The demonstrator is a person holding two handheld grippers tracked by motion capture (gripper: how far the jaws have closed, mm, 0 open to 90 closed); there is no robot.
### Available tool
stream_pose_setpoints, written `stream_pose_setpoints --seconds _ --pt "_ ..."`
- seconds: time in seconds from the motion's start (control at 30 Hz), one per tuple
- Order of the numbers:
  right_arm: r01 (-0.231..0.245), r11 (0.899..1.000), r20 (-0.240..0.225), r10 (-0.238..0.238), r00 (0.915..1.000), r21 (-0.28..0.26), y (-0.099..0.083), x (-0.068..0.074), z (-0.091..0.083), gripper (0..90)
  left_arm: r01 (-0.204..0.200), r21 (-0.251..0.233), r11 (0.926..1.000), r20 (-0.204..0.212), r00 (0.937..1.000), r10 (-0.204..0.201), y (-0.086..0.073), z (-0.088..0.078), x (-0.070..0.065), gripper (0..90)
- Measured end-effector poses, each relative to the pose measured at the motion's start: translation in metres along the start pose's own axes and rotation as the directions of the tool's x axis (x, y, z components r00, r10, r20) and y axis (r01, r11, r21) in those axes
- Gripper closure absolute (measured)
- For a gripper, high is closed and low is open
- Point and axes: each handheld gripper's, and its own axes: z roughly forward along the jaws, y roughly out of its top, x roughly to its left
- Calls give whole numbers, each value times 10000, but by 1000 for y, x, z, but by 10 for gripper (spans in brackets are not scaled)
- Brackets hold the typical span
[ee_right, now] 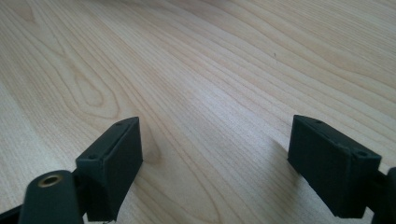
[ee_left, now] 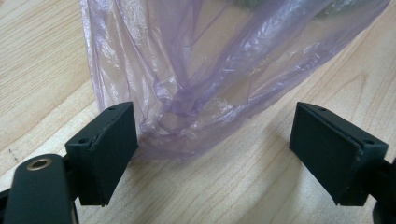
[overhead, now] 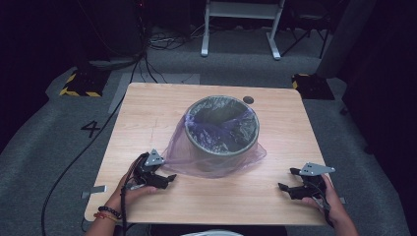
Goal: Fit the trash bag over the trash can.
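**Bin liner fitting: grippers set low at the near edge**

Nearest the camera, the left gripper (overhead: pixel 156 180) is held low over the light wooden table (overhead: pixel 221 196), beside the near-left corner. Its jaws stand wide apart with nothing pressed between them. In the left gripper view, the hem of the thin translucent purple plastic bag (ee_left: pixel 196 93) is seen lying crumpled on the wood just ahead of the gap, close to the left pad and not clamped.

The right gripper (overhead: pixel 295 186) is held near the near-right edge, well apart from the bag. Its jaws are likewise spread wide, and bare wood grain is seen between them in the right gripper view.

Farther back, at the table's middle, the round grey waste bin (overhead: pixel 222 147) stands upright. The bag is tucked inside it and draped over the rim, with loose skirts spread on the table to the left and front.

The step in hand is judged to be the approach to the loose bag edge. For the next move, the left gripper would need to be advanced onto the hem and closed on a single fold, while the right is brought in towards the opposite skirt.
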Motion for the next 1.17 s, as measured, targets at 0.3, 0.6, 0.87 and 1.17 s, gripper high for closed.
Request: stream_pose_setpoints --seconds 0.3,0.6,0.87,1.17 --pt "-49 10000 22 49 10000 7 0 0 0 169 -11 -8 10000 33 10000 11 0 0 0 149" --pt "-47 10000 24 47 10000 8 0 0 1 166 -25 3 10000 59 10000 25 0 0 0 148" --pt "-47 10000 25 47 10000 10 0 0 1 166 -7 3 10000 84 10000 7 0 1 0 147" --pt "-49 10000 24 49 10000 10 0 0 1 166 -16 4 10000 86 10000 15 1 1 0 147"
